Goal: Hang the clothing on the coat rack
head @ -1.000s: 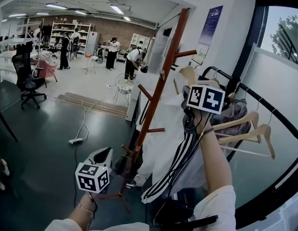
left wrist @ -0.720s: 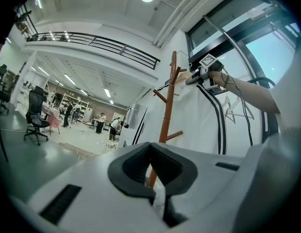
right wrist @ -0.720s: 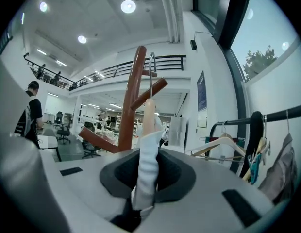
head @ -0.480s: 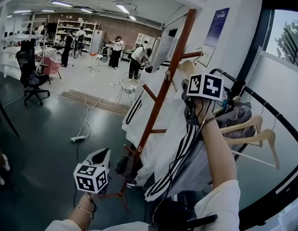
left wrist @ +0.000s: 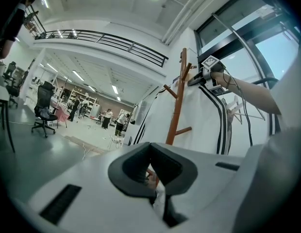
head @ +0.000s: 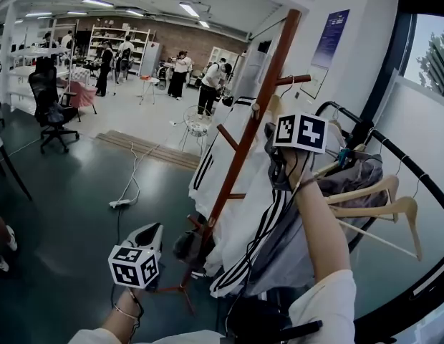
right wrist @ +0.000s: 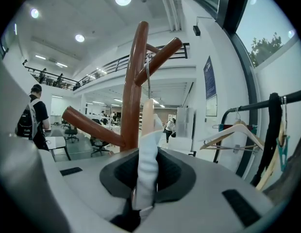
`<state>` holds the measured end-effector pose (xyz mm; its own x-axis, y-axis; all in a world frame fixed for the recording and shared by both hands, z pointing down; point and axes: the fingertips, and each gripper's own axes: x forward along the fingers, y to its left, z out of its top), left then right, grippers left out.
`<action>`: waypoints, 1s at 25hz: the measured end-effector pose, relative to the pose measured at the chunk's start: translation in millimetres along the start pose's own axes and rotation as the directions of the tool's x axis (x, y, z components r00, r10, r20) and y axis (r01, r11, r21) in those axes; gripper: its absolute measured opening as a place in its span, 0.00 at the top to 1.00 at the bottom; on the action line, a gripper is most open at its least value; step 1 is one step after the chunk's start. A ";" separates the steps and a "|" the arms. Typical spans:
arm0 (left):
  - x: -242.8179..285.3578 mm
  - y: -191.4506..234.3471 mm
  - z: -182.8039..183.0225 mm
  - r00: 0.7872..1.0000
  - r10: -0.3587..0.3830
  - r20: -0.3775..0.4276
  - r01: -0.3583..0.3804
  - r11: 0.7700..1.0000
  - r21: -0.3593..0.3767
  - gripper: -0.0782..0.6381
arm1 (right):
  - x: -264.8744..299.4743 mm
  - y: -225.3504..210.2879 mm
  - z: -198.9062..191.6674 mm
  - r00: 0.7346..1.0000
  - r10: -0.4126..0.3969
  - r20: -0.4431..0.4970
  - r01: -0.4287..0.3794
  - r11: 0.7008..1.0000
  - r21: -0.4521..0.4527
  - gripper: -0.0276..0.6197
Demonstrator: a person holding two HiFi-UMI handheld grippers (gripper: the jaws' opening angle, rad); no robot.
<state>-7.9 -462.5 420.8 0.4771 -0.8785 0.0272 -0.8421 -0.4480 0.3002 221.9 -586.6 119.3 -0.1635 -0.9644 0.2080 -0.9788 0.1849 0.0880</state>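
The brown wooden coat rack (head: 245,138) stands in the middle of the head view, its pegs angled upward. A white jacket (head: 240,213) with black stripes hangs on a pale wooden hanger (right wrist: 146,111) right against the pole. My right gripper (head: 278,158) is shut on the hanger's neck and the white collar cloth (right wrist: 145,164). The hanger's wire hook (right wrist: 148,79) rises to an upper peg (right wrist: 160,57); whether it rests on the peg I cannot tell. My left gripper (head: 152,232) hangs low at the left, shut and holding nothing, pointing at the rack (left wrist: 177,108).
A black clothes rail (head: 394,160) with wooden hangers (head: 383,210) and grey garments curves along the window at the right. A cable and power strip (head: 120,203) lie on the dark floor. An office chair (head: 51,110), a wire stool (head: 197,124) and several people stand farther back.
My right gripper has carried the hanger and jacket leftward up to the rack's pole, and the jacket now drapes past the pole on its left. The left gripper has sunk slightly.
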 end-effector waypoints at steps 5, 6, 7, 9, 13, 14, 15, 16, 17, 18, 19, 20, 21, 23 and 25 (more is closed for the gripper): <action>2.2 1.7 -3.9 1.000 0.012 -0.008 -0.012 1.000 -0.004 0.88 | 7.6 1.2 -6.3 1.000 0.022 -0.007 -0.022 1.000 0.005 0.85; 2.2 2.5 -4.3 1.000 0.015 -0.009 -0.015 1.000 -0.006 0.88 | 8.6 2.0 -6.8 1.000 0.027 -0.007 -0.027 1.000 0.007 0.85; 2.3 3.3 -4.7 1.000 0.017 -0.009 -0.017 1.000 -0.007 0.88 | 9.3 2.8 -7.1 0.999 0.031 -0.004 -0.031 0.999 0.007 0.85; 2.7 4.3 -5.9 1.000 0.021 -0.011 -0.021 1.000 -0.009 0.88 | 10.1 4.4 -7.2 0.999 0.041 0.006 -0.041 0.999 0.002 0.85; 2.9 6.5 -9.0 0.999 0.029 -0.014 -0.029 0.999 -0.012 0.88 | 9.7 6.3 -7.0 0.998 0.061 0.006 -0.061 0.998 -0.023 0.84; 2.9 7.0 -9.3 0.999 0.030 -0.014 -0.030 0.999 -0.013 0.88 | 9.1 6.5 -7.1 0.998 0.068 0.004 -0.068 0.997 -0.024 0.84; 2.7 7.2 -9.6 0.999 0.030 -0.014 -0.030 0.999 -0.015 0.88 | 8.0 6.8 -7.4 0.997 0.074 0.003 -0.074 0.997 -0.026 0.83; 2.5 6.9 -10.0 0.999 0.029 -0.015 -0.029 0.999 -0.015 0.88 | 6.3 7.2 -7.9 0.997 0.080 0.002 -0.080 0.996 -0.029 0.83; 2.3 5.9 -10.6 0.999 0.027 -0.017 -0.027 1.000 -0.013 0.88 | 3.9 7.9 -8.4 0.996 0.087 0.003 -0.087 0.996 -0.032 0.82; 2.3 4.3 -11.2 1.000 0.024 -0.020 -0.024 1.000 -0.011 0.88 | 1.4 8.6 -8.7 0.996 0.093 0.007 -0.093 0.995 -0.036 0.81; 2.7 2.2 -11.7 1.000 0.021 -0.022 -0.021 1.000 -0.009 0.88 | -1.1 9.2 -8.7 0.995 0.098 0.011 -0.097 0.994 -0.041 0.78; 3.5 -0.2 -12.0 1.000 0.017 -0.024 -0.017 1.000 -0.007 0.88 | -3.0 10.0 -8.4 0.995 0.100 0.014 -0.099 0.994 -0.050 0.76; 4.3 -2.7 -12.1 1.000 0.012 -0.026 -0.012 1.000 -0.005 0.88 | -4.3 11.1 -8.3 0.995 0.101 0.016 -0.100 0.993 -0.061 0.75; 5.4 -7.5 -12.5 1.000 0.003 -0.029 -0.003 1.000 -0.001 0.88 | -6.3 13.9 -8.3 0.995 0.101 0.013 -0.099 0.992 -0.082 0.73; 5.6 -11.8 -13.8 0.999 -0.007 -0.033 0.007 1.000 0.002 0.88 | -9.1 15.8 -8.5 0.995 0.102 0.013 -0.100 0.990 -0.097 0.69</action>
<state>8.3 -459.8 430.6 0.4907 -0.8695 0.0571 -0.8395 -0.4542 0.2983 209.0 -573.3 127.2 -0.2640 -0.9430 0.2028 -0.9410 0.2979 0.1605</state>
